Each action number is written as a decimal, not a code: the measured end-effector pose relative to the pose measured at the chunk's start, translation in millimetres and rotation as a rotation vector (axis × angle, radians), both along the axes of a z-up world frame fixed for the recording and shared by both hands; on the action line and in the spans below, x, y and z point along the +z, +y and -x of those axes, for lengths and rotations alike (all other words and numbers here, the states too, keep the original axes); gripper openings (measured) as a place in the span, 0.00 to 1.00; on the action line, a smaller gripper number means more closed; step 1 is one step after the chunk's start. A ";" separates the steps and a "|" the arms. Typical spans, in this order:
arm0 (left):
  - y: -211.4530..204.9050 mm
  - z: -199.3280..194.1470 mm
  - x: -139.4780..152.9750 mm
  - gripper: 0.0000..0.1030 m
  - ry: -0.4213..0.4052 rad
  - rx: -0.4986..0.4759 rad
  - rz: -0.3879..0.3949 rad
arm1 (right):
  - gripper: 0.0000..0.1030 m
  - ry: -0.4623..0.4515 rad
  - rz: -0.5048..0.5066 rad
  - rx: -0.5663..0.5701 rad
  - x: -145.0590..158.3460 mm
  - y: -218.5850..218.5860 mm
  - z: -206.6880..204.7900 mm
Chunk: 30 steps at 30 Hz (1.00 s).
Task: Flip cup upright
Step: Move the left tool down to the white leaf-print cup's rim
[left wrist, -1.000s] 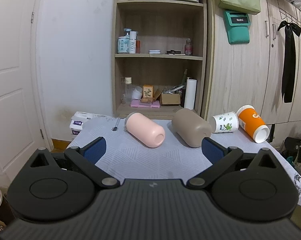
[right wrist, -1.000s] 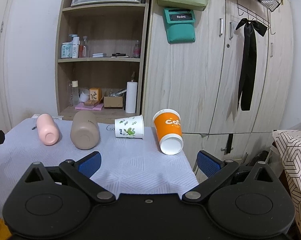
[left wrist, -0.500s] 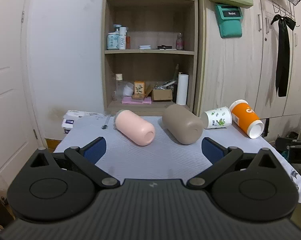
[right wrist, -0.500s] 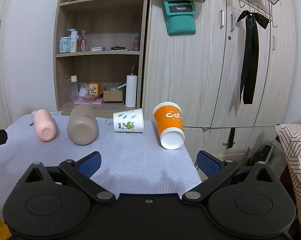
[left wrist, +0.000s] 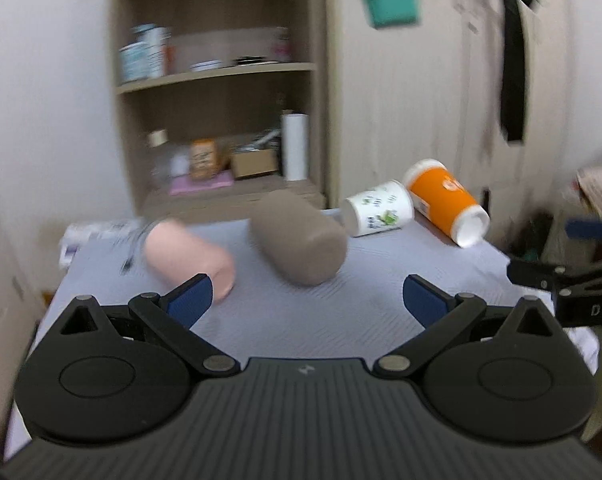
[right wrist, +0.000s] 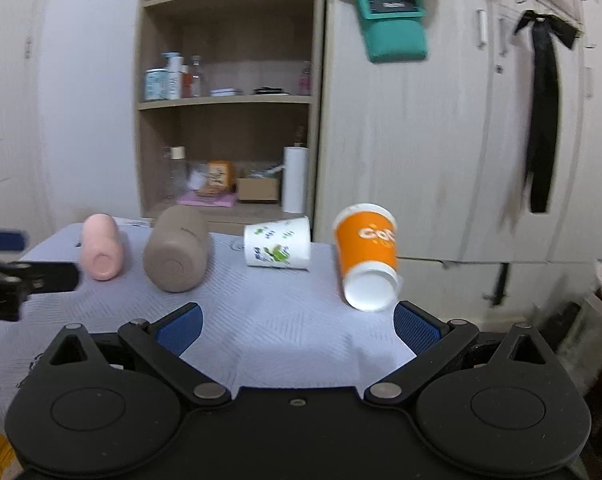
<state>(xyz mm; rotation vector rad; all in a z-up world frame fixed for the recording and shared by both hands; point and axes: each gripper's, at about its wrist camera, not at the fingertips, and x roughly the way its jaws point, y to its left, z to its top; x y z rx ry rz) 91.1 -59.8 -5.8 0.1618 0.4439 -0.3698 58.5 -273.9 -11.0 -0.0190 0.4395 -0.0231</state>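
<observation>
Cups (right wrist: 365, 256) lie toppled beside two tumblers (right wrist: 176, 253); both hand-held grippers (right wrist: 296, 326) (left wrist: 307, 297) gape apart.

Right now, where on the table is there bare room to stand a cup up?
The near cloth between the right tool and the cups is bare. Crowded: far row of pink tumbler, brown tumbler, white cup, orange cup.

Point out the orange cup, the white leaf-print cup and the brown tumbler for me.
orange cup (right wrist: 365, 242): right wrist view, orange side wall.
white leaf-print cup (right wrist: 277, 248): right wrist view, printed side.
brown tumbler (right wrist: 176, 249): right wrist view, side near its base.
</observation>
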 end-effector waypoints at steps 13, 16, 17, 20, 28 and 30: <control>-104.7 -107.2 25.5 0.97 0.012 -0.468 -0.325 | 1.00 0.087 -0.038 0.126 -24.5 -30.3 -62.8; -123.8 -134.1 17.7 0.94 0.043 -0.540 -0.362 | 1.00 0.118 -0.032 0.132 -32.8 -29.9 -75.0; -127.6 -142.4 15.0 0.93 0.063 -0.560 -0.366 | 1.00 0.124 -0.034 0.134 -34.5 -30.3 -78.3; -142.1 -168.9 4.5 0.91 0.113 -0.630 -0.395 | 1.00 0.136 -0.046 0.145 -37.1 -32.2 -86.9; -172.0 -221.7 -23.4 0.88 0.191 -0.755 -0.526 | 1.00 0.157 -0.059 0.122 -41.4 -37.5 -100.9; -174.4 -230.9 -26.3 0.88 0.215 -0.765 -0.526 | 1.00 0.167 -0.068 0.117 -43.3 -38.7 -102.0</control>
